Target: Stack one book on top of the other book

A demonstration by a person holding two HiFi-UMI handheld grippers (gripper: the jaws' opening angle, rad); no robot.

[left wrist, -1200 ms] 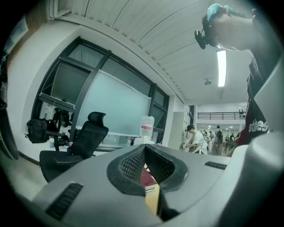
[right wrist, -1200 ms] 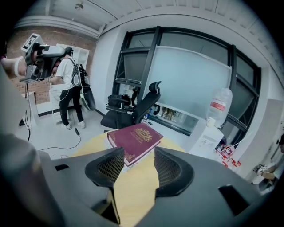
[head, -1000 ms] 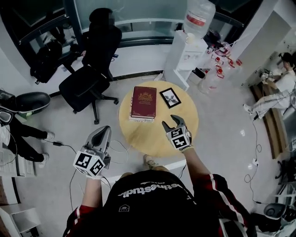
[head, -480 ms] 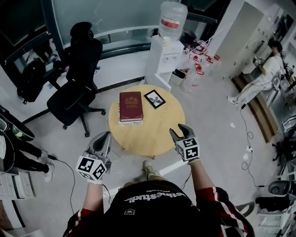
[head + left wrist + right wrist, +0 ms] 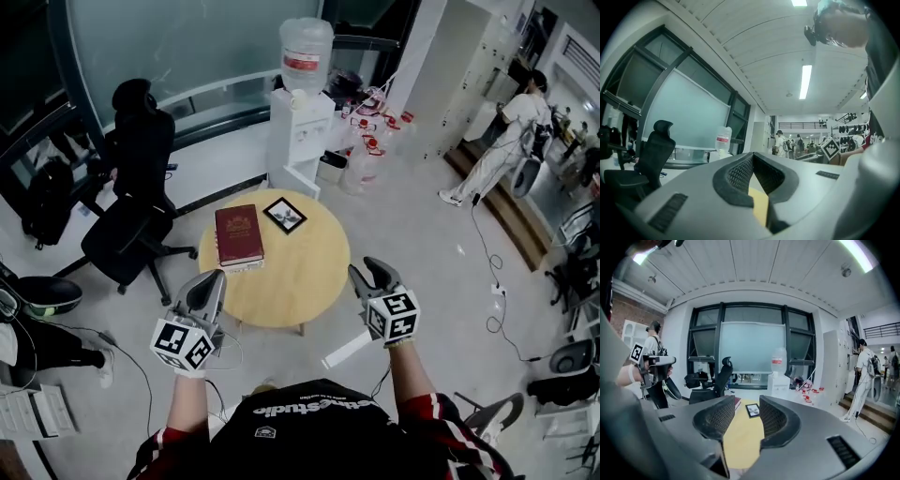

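A dark red book [image 5: 238, 234] lies at the left rear of the round yellow table [image 5: 291, 281], with pale page edges below it that look like a second book underneath. A small framed picture [image 5: 284, 215] lies beside it. My left gripper [image 5: 214, 278] hangs shut and empty off the table's near left edge. My right gripper [image 5: 367, 273] hovers at the near right edge; its jaws are closing with nothing between them. In the right gripper view the table [image 5: 743, 441], the book [image 5: 737, 402] and the picture [image 5: 752, 409] show beyond the right gripper [image 5: 742, 417].
A black office chair [image 5: 131, 202] stands left of the table. A water dispenser [image 5: 300, 112] is behind it, with several bottles on the floor beside. A person [image 5: 511, 131] stands at the far right. Cables and a white strip [image 5: 347, 349] lie on the floor.
Both grippers have drawn back from the table and risen; the table now looks smaller and farther. The right gripper left the tabletop and its jaws narrowed. The book has not moved.
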